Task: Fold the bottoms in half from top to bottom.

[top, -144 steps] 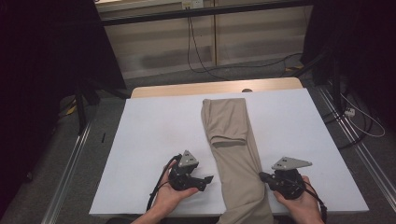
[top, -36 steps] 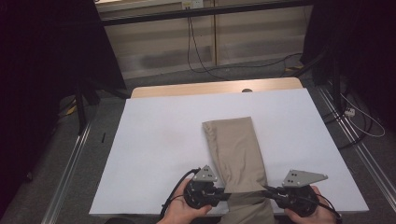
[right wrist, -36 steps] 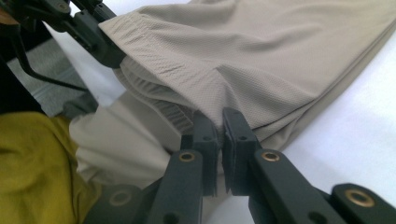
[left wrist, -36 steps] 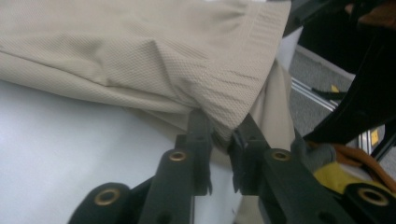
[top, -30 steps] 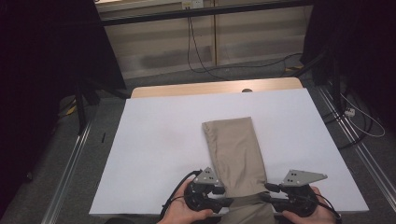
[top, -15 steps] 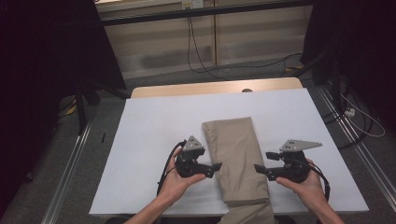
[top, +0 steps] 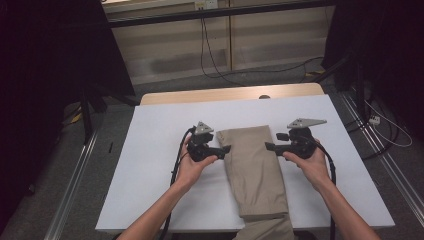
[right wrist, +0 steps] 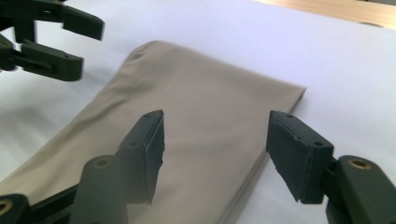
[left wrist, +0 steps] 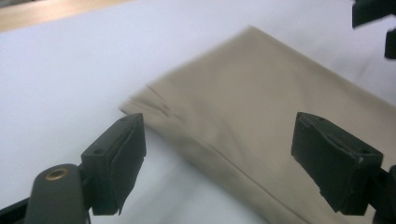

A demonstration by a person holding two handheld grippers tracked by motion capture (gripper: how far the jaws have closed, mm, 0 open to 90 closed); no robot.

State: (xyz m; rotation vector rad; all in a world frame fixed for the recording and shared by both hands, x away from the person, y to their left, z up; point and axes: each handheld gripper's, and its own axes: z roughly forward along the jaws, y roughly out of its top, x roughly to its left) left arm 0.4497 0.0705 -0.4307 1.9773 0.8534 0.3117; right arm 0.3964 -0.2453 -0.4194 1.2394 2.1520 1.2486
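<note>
White table [top: 150, 200] w/ one pair of khaki trousers [top: 252, 165] folded lengthwise down the middle, near end hanging off the front edge. Looks like the far end is doubled over, layers showing at that corner.

2 grippers: left gripper [top: 224, 149] just beside the left edge of the fabric, right gripper [top: 270, 147] at the right edge. Both w/ jaws spread wide, nothing held.

Imo next fold wants both jaws grabbing all layers at matching spots on each side, else it'll skew. Count: 1 trousers, 2 grippers, 1 table.

Left hand-held gripper [left wrist: 217, 163] jaws spread wide over folded tan trousers [left wrist: 261, 116].
</note>
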